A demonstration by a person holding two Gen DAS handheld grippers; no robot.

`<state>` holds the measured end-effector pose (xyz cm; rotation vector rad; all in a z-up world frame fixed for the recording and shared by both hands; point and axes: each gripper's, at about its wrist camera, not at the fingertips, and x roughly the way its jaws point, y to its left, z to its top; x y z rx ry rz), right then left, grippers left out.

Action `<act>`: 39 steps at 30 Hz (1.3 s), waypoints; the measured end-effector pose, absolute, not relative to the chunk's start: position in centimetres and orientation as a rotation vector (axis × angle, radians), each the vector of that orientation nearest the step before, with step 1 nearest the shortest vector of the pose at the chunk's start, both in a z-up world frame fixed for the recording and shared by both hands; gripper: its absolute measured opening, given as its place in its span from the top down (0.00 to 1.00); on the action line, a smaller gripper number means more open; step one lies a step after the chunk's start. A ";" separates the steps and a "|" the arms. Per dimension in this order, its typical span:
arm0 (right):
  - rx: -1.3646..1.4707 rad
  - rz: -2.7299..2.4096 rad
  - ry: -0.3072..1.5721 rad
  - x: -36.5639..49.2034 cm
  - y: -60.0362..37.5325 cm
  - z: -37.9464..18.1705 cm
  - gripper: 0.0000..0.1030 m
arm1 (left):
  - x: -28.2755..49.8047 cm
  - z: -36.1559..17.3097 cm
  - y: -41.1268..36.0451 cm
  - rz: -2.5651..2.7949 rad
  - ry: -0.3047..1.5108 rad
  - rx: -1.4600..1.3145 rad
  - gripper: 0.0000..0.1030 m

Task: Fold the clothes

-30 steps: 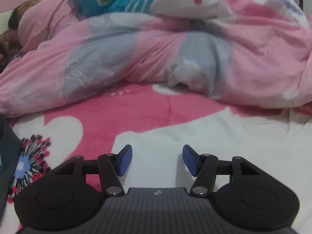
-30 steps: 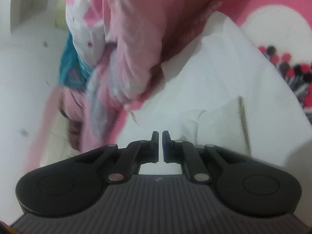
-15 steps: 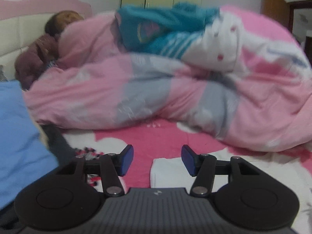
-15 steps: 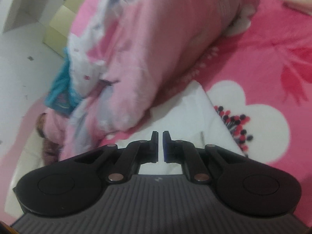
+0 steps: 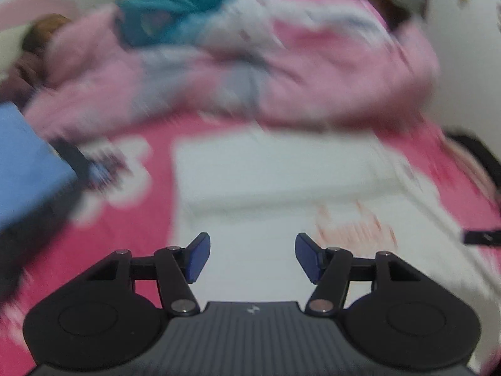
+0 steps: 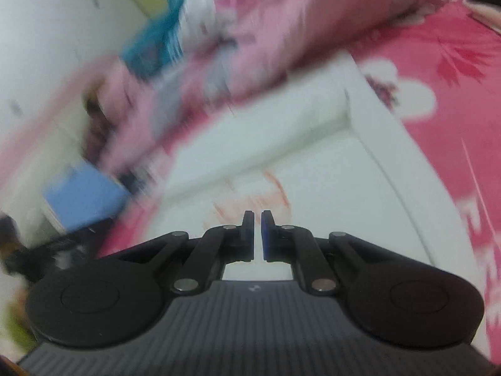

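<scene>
A white garment [image 5: 275,181] with a faint red print lies folded flat on the pink flowered bed sheet [image 5: 137,235]. My left gripper [image 5: 252,244] hovers above the garment's near part. Its jaws are opening and nothing is between the blue pads. In the right wrist view the same white garment [image 6: 313,163] fills the middle. My right gripper [image 6: 257,222] is above it, shut with only a thin slit between the pads and no cloth in them. Both views are blurred by motion.
A bunched pink quilt [image 5: 313,78] with a teal cloth [image 5: 175,15] on top lies along the far side of the bed. A folded blue cloth [image 5: 25,163] rests on a dark garment [image 5: 37,225] at the left. The quilt [image 6: 266,31] and blue cloth [image 6: 84,194] also show in the right wrist view.
Both grippers have drawn back and risen, so the whole white garment has come into view. The right wrist view has rolled. The blue cloth has appeared at the left.
</scene>
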<state>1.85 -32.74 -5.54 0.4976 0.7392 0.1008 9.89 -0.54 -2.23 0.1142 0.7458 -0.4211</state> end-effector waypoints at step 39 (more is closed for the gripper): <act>0.307 -0.105 0.679 -13.0 -29.9 -10.8 0.92 | -4.4 -7.9 2.7 -0.446 0.749 0.207 0.39</act>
